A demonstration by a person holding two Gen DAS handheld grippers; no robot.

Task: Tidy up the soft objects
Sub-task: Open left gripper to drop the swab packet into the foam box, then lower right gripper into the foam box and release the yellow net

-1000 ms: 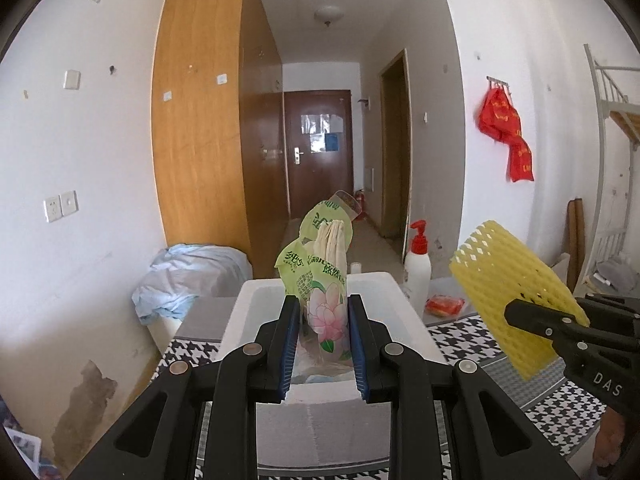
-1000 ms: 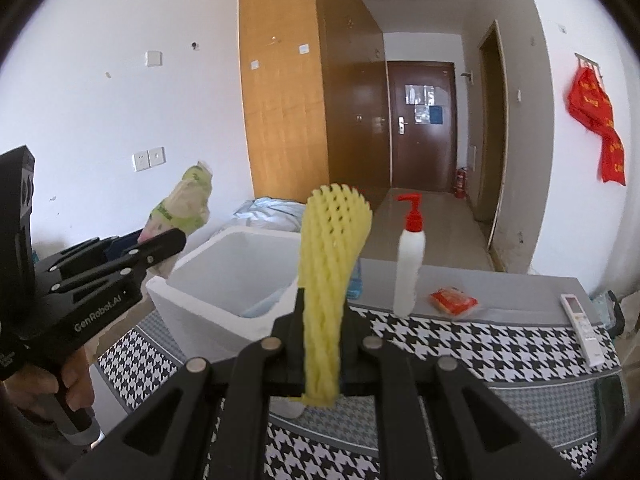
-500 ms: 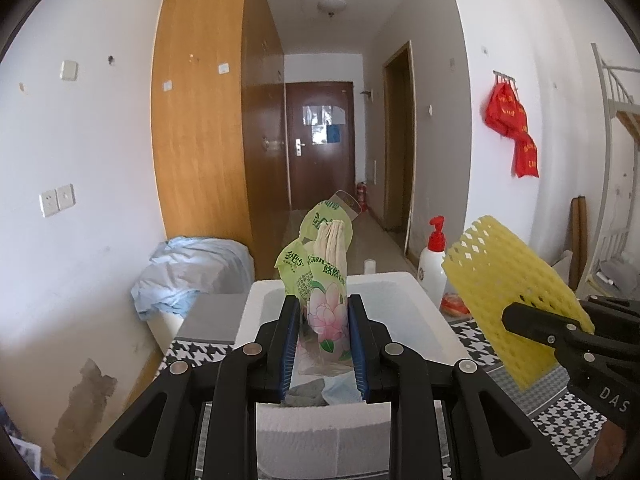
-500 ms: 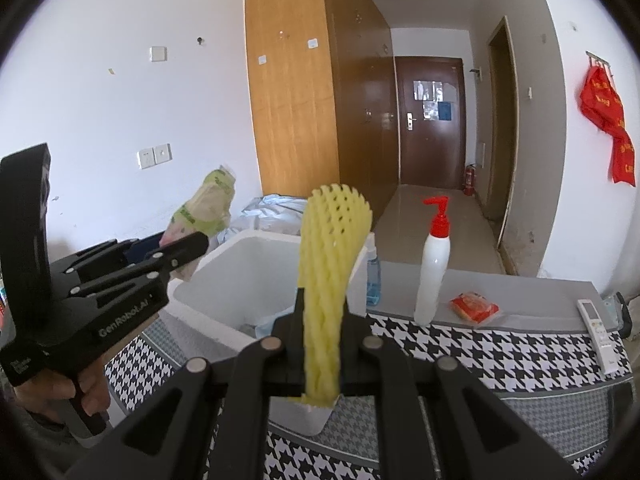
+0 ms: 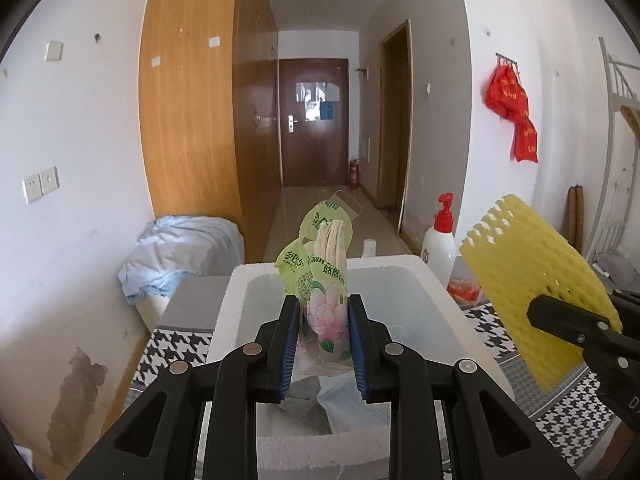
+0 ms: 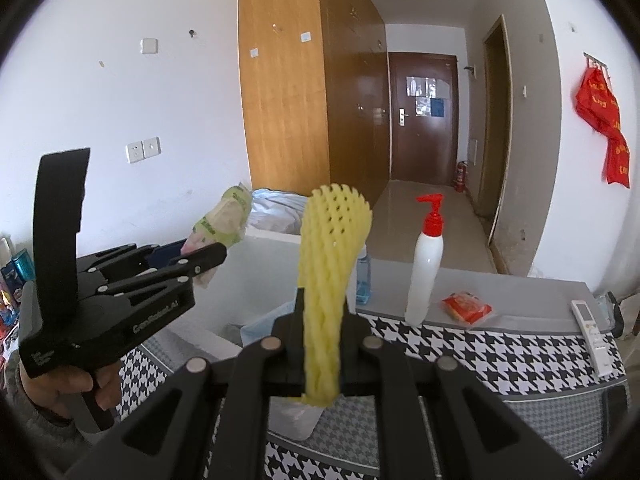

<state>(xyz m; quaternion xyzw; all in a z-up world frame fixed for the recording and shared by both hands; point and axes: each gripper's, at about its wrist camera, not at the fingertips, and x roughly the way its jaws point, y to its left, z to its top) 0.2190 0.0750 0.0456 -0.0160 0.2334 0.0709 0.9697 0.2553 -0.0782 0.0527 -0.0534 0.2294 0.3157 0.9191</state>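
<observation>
We hold the tissue pack point(image 5: 325, 304) clamped in the left gripper point(image 5: 323, 334) above the foam box point(image 5: 460, 320); the right gripper point(image 6: 322, 354) pinches the yellow foam net point(image 6: 328, 264). Early release risks either landing outside, on the table point(image 6: 500, 348).

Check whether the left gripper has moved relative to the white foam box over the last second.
Yes. The left gripper, shut on the tissue pack, has advanced over the white foam box; the box's inside now shows beneath it.
</observation>
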